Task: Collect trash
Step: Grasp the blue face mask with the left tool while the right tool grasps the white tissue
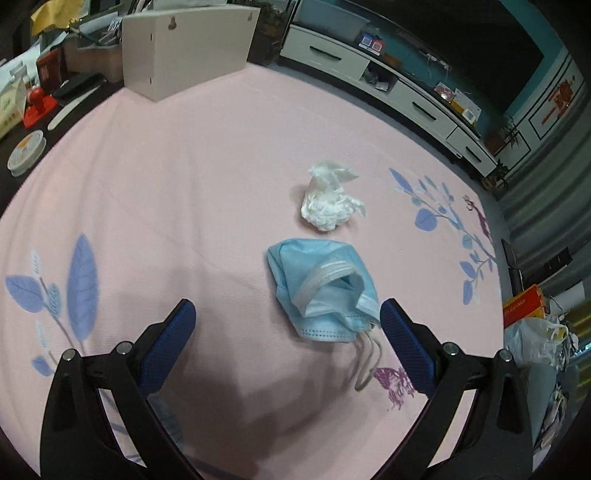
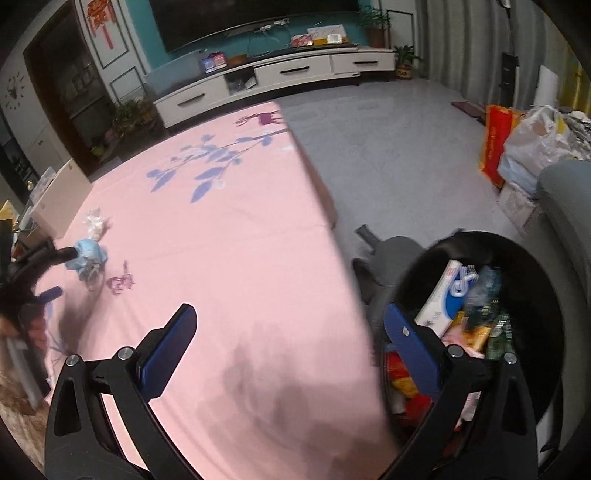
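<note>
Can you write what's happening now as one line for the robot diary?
left gripper: open, near blue mask | right gripper: open, empty | tissue: on cloth | bin: part-filled

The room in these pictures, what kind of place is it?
Most likely a home living room: a long white TV cabinet with drawers under a big dark screen, potted plants, and a table under a pink floral cloth holding a face mask and crumpled tissue.

You are working with a left gripper (image 1: 287, 312) and right gripper (image 2: 290, 317) alike: black angular frames, silver screws showing, textured blue pads lining the jaws
</note>
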`<state>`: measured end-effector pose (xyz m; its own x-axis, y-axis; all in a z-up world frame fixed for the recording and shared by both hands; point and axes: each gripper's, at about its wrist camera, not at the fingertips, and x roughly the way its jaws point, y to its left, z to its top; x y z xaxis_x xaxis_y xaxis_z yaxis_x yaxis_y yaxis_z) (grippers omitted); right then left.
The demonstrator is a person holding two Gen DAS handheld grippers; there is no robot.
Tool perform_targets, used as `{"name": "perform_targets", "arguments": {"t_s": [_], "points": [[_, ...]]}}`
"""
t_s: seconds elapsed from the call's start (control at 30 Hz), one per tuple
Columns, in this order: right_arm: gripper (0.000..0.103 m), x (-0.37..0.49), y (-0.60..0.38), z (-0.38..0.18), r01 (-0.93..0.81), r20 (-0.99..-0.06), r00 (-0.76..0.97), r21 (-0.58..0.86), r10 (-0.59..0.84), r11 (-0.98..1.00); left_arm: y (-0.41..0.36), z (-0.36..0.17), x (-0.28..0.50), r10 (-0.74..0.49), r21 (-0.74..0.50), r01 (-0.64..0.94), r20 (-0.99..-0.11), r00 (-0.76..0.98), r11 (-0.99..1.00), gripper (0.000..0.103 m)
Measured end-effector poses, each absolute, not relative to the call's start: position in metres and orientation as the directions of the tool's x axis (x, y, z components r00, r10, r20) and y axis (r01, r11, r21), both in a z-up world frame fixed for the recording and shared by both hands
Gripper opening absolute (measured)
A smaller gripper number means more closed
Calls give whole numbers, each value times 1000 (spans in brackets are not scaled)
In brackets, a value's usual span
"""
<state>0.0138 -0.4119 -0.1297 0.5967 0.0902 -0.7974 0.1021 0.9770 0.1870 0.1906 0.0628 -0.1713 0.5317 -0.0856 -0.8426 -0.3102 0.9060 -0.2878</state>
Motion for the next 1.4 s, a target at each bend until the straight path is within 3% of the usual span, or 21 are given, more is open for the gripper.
{"name": "perform_targets", "arguments": {"t_s": [0.17,0.2,0.27,0.37,0.43,0.5,0.6,0.77,0.93,1.17,1.27,1.33,1.4], "points": [[99,21,-389,-131,49,-798,596,146,89,988,61,-182,199,-76,-278,-309,-843,533,909,95],[99,21,-385,-131,38,-798,598,130,82,991,60,-183,200,-78,-279,-305,-841,536,910,82],[99,22,-380,-132,31,-796,600,117,75,993,60,-182,201,-68,-270,-296,-833,548,916,70],[99,29,-372,-136,30,-805,588,118,78,993,62,-182,202,-136,-331,-265,-819,557,906,43],[99,37,-365,-136,11,-809,578,139,107,990,62,-183,201,-137,-331,-263,-819,557,906,31],[99,50,-349,-133,-25,-803,578,164,148,986,64,-180,197,-143,-335,-257,-818,558,907,26],[99,73,-320,-126,-89,-789,586,164,185,982,75,-177,185,-164,-381,-295,-811,561,876,24],[99,127,-254,-118,-202,-781,556,206,286,957,93,-163,162,-93,-361,-362,-807,584,860,24],[87,175,-186,-125,-266,-803,476,257,359,929,124,-146,151,-49,-387,-415,-777,628,823,24],[79,216,-117,-153,-264,-835,419,264,357,928,163,-147,138,-20,-416,-493,-780,626,764,24],[63,223,-106,-164,-255,-849,409,246,335,935,164,-146,137,-33,-429,-487,-774,632,761,24],[39,223,-103,-166,-263,-847,434,207,307,942,160,-144,137,-35,-427,-477,-772,635,768,24],[30,218,-101,-163,-305,-842,444,178,305,936,156,-144,138,-42,-428,-467,-770,637,774,24]]}}
